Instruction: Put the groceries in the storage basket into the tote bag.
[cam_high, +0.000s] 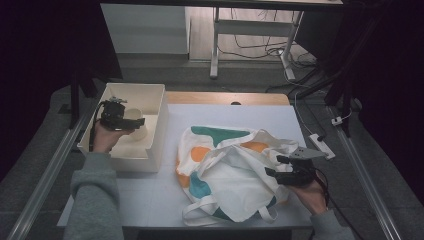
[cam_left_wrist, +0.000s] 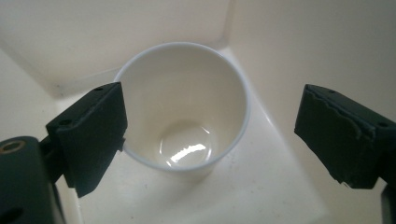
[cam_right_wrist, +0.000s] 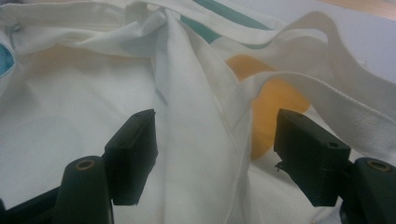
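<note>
A white paper cup (cam_left_wrist: 187, 116) stands upright and empty in a corner of a cream plastic bin (cam_high: 156, 137) at the table's left. My left gripper (cam_left_wrist: 212, 105) is inside the bin with its jaws spread wide around the cup; the left jaw sits by the rim and the right jaw is well clear of it. In the high view this left gripper (cam_high: 136, 121) reaches in beside the cup (cam_high: 140, 133). A white tote bag (cam_high: 220, 170) with teal and orange patches lies crumpled mid-table. My right gripper (cam_high: 273, 165) hovers open at the bag's right side, over a ridge of its cloth (cam_right_wrist: 201, 121).
The white table top (cam_high: 145, 192) carries the bin and the bag. The bag's handles (cam_high: 265, 212) trail toward the front edge. A power strip (cam_high: 320, 145) lies on the floor at the right, and desk legs (cam_high: 215, 45) and cables stand beyond the table.
</note>
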